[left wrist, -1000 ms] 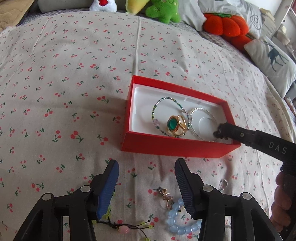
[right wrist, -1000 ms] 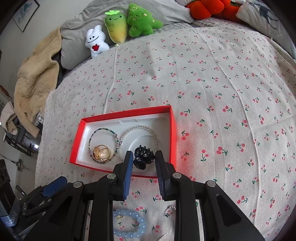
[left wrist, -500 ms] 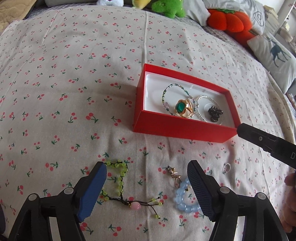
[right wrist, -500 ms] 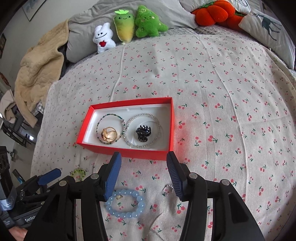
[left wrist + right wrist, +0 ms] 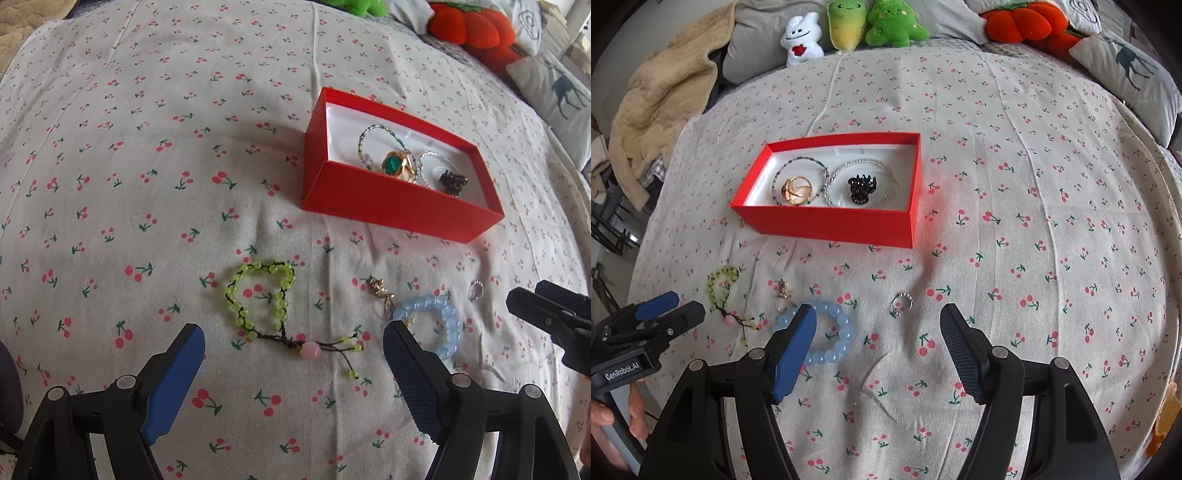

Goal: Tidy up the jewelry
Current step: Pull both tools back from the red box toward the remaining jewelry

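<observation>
Both hand-held grippers have drawn back from the red box [image 5: 827, 221] since a second ago, leaving the black hair claw [image 5: 861, 187] inside it. On the cherry-print bed [image 5: 1034, 221], the right hand-held gripper [image 5: 878, 336] stands wide open and empty, the silver ring [image 5: 901, 303] just ahead between its fingers. The left hand-held gripper [image 5: 293, 354] is likewise spread wide, holding nothing, with the green bead bracelet [image 5: 260, 299] just ahead of its gap. One box lies farther ahead of both, holding two thin beaded bracelets, one gold ring with a green stone [image 5: 397, 165] and one claw. Outside it lie four pieces: one blue bead bracelet [image 5: 842, 332], one green bracelet, one small gold charm [image 5: 380, 290], one silver ring.
</observation>
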The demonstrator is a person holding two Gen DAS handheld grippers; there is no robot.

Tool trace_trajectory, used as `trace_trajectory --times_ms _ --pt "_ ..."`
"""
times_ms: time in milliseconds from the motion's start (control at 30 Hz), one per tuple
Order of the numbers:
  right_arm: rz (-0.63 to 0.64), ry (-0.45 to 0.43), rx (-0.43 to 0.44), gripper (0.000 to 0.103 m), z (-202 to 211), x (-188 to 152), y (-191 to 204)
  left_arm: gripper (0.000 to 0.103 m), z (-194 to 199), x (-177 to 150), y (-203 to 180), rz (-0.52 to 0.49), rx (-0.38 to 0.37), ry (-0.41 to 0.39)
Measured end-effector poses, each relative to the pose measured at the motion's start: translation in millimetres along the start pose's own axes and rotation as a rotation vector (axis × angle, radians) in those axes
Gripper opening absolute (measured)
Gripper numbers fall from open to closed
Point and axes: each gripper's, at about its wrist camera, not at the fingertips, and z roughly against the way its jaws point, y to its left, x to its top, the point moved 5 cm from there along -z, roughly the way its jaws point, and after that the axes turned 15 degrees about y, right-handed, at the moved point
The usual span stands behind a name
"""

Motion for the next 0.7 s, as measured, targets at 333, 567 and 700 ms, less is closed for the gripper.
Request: trace_trajectory --times_ms 333,567,700 --pt "0.107 0.076 -0.072 0.076 -27.6 -32.9 1.3 0.085 -20.7 -19.0 24.4 -0.062 0.101 0.023" --pt "0.079 0.09 -0.052 0.076 -36.9 -36.3 -5.8 0.085 -27.6 -16.8 47.5 -0.04 0.119 -0.013" --pt "0.046 0.079 -0.019 0.076 -37.3 -28.5 -4.0 0.085 -25.0 -4.9 59.9 0.036 0.087 -0.047"
